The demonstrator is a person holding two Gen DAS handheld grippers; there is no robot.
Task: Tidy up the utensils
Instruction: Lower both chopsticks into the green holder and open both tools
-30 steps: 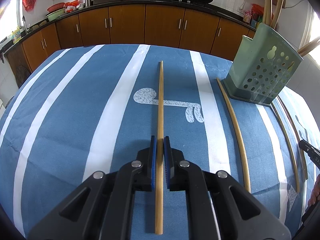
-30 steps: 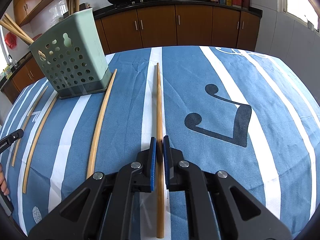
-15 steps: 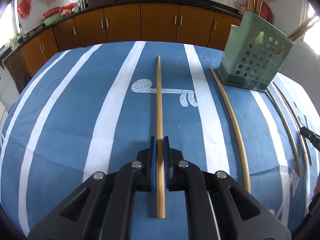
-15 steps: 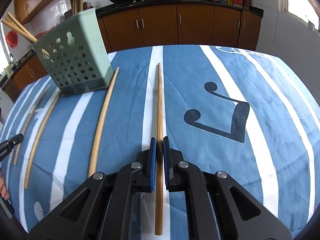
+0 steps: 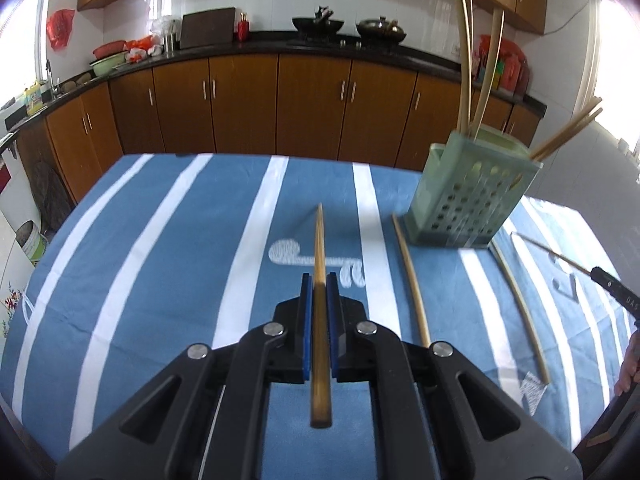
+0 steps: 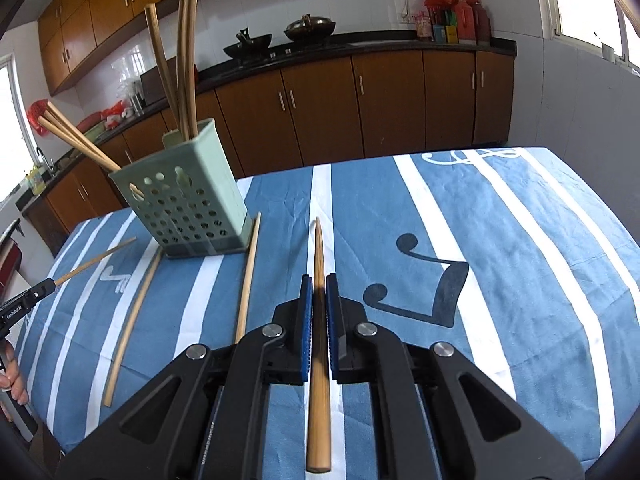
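My left gripper [image 5: 319, 280] is shut on a brown chopstick [image 5: 319, 240] and holds it above the blue striped cloth, tip pointing away. My right gripper [image 6: 319, 280] is likewise shut on another chopstick [image 6: 318, 248], also raised off the cloth. A pale green perforated holder [image 5: 472, 196] [image 6: 188, 200] stands on the table with several sticks upright and leaning in it. It is ahead and to the right of the left gripper, and ahead and to the left of the right gripper. Each view shows the other gripper's tip at its edge.
Two loose chopsticks lie on the cloth by the holder, one [image 5: 412, 280] [image 6: 248, 280] on the left gripper's side of it and one [image 5: 520, 308] [image 6: 132, 320] on the right gripper's side. Brown kitchen cabinets [image 5: 312, 112] run behind the table. A hand shows at the frame edge.
Both grippers have risen with their chopsticks, which lay on the cloth a second ago. Both views now look more level, showing more of the cabinets and wall.
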